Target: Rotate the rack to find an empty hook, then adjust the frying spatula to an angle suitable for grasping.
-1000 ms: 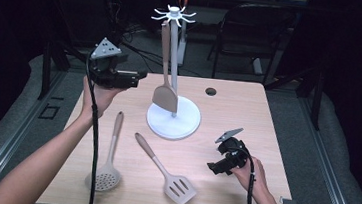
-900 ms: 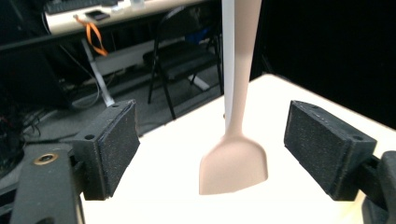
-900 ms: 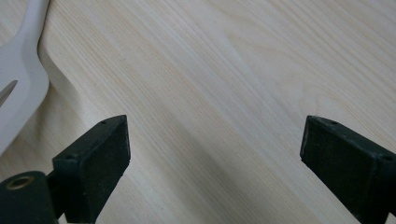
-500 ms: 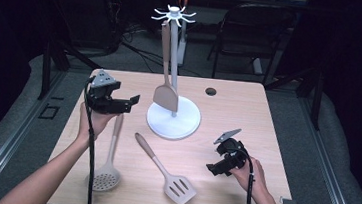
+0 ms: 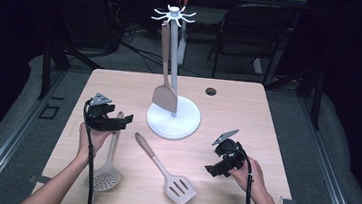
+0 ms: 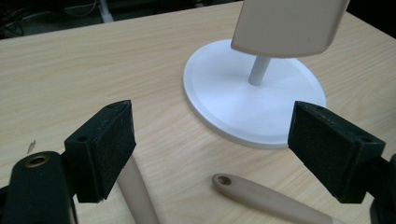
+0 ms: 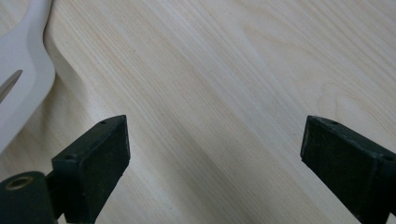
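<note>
A white utensil stand [image 5: 180, 125] rises at the table's middle, and a beige spatula [image 5: 164, 98] hangs from its hooked top. A skimmer [image 5: 107, 178] lies at the front left and a slotted turner [image 5: 178, 188] lies at the front middle. My left gripper [image 5: 122, 122] hovers low over the top end of the skimmer's handle, open and empty. In the left gripper view its jaws [image 6: 215, 140] frame the stand's base [image 6: 243, 102], with the skimmer's handle [image 6: 137, 196] by the left pad and the turner's handle [image 6: 261, 198] between. My right gripper [image 5: 212, 169] is open above bare wood [image 7: 215, 158], right of the turner's head [image 7: 18, 84].
The wooden table [image 5: 247, 123] has a small dark cable hole [image 5: 211, 91] at the back right. A black chair [image 5: 246, 33] and cables stand behind the table. Dark floor surrounds it on every side.
My left gripper has come down from chest height beside the stand to just above the skimmer's handle. The right gripper and the utensils have stayed where they were.
</note>
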Motion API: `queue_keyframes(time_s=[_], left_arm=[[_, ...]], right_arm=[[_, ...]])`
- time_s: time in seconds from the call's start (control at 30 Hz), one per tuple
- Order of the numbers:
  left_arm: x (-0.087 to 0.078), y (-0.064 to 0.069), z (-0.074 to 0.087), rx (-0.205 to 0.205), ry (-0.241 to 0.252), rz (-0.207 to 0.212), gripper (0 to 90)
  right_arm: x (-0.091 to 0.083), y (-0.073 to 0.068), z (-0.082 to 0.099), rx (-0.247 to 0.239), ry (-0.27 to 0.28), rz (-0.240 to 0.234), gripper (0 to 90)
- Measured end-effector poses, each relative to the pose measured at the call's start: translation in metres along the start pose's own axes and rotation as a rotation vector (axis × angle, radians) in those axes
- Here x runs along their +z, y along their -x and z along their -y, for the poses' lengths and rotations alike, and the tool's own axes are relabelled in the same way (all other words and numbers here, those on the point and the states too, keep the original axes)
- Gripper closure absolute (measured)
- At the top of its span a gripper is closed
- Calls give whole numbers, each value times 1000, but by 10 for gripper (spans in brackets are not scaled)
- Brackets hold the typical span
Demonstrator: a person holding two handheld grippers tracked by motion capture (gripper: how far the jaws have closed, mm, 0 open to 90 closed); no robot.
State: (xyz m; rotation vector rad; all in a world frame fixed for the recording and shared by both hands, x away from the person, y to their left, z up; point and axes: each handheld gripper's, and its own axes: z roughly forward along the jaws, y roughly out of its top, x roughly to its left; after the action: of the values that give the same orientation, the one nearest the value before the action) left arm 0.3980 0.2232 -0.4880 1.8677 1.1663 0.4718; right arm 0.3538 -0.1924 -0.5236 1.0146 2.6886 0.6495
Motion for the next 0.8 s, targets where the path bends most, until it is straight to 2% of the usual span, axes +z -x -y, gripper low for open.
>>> queue_keyframes(time_s=[0.13,0.27,0.33,0.43,0.47,0.5,0.63,0.73,0.8], left_arm=[[-1,-3,3,-20,-4,-1,122],[-3,-4,6,-12,-14,-10,105],[-4,-3,6,-14,-28,-11,62],[-7,-1,7,-14,-17,-13,45],[-8,-1,7,-13,-19,-14,41],[-10,0,7,-12,-17,-16,37],[-14,2,9,-14,-16,-4,31],[-16,5,8,-15,-11,5,26],[-17,9,7,-17,-14,8,24]], right_arm=[[0,0,0,-9,-3,6,77],[1,-1,-2,-9,-3,8,77],[1,-2,-2,1,7,-11,77],[-1,-3,-2,-8,6,-9,77],[0,-4,-2,6,27,-16,77],[-2,-3,-2,-6,17,-7,77],[-2,-7,-4,1,36,-28,80],[-4,-12,-5,-10,38,-31,127],[-5,-17,-7,-11,43,-51,143]])
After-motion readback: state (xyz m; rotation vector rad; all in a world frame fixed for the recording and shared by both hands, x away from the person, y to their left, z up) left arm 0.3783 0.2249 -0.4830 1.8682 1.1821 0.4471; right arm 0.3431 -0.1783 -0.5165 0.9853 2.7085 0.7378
